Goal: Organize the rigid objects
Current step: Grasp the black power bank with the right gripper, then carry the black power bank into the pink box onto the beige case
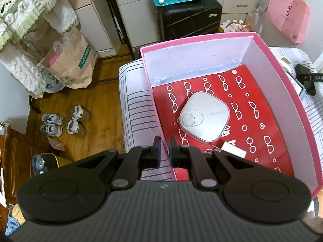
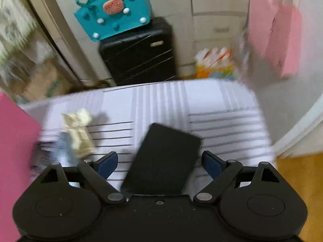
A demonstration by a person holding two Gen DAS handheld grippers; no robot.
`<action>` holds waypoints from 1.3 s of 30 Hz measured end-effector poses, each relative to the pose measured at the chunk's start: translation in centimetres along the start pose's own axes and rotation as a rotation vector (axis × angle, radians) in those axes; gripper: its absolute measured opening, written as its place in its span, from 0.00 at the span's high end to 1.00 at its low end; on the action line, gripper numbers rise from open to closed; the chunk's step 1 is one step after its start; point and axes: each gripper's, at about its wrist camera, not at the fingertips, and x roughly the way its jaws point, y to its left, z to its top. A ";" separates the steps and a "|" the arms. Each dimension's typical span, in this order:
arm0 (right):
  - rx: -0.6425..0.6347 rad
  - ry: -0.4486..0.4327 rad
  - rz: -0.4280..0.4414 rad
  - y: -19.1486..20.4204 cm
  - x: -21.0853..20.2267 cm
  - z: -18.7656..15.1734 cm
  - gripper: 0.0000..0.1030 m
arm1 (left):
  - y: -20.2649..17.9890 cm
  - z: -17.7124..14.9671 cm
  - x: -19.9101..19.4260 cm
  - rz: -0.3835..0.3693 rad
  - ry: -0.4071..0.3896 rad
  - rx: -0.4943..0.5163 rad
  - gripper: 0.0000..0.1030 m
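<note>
Left gripper (image 1: 165, 151) clamped on pink box (image 1: 286, 74) wall, lower rim hidden. Right gripper (image 2: 159, 161) spread wide over black case (image 2: 165, 157) on striped bed (image 2: 222, 104); near end hidden, view blurred.

- I see a bed (image 2: 201, 104) under a white cover with thin dark stripes; it carries everything.
- An open pink box (image 1: 298, 109) sits directly on it.
- A flat black rectangular case (image 2: 163, 157) lies on the cover.
- Beside the box lies a blurred cream-and-pale-blue item (image 2: 76, 135); I can't identify it.
</note>
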 end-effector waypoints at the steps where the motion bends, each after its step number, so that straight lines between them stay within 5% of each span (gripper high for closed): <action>1: -0.031 -0.011 -0.037 0.2 0.2 -0.3 0.10 | -0.1 0.1 0.0 0.004 0.003 0.003 0.93; 6: -0.049 -0.040 -0.042 -0.7 -0.8 -1.0 0.22 | -0.2 0.4 0.0 0.010 0.006 0.008 0.93; 16: -0.123 -0.011 -0.006 -1.2 -0.2 -0.2 0.17 | -0.4 0.3 0.2 0.020 0.013 0.002 0.93; 19: -0.114 -0.010 0.002 -1.3 -0.7 -0.3 0.33 | -0.4 0.0 0.3 0.019 0.017 -0.003 0.93; 25: -0.093 -0.024 0.028 -1.1 -2.9 -1.3 0.34 | -0.3 -0.2 0.1 0.018 0.014 -0.005 0.93; 33: -0.188 -0.129 0.220 3.9 -9.6 -0.6 0.34 | -0.7 -0.5 -0.2 0.014 0.011 0.000 0.92; 39: -0.361 -0.208 0.427 12.1 -14.2 0.1 0.34 | -0.2 -0.6 0.0 -0.002 0.026 -0.027 0.93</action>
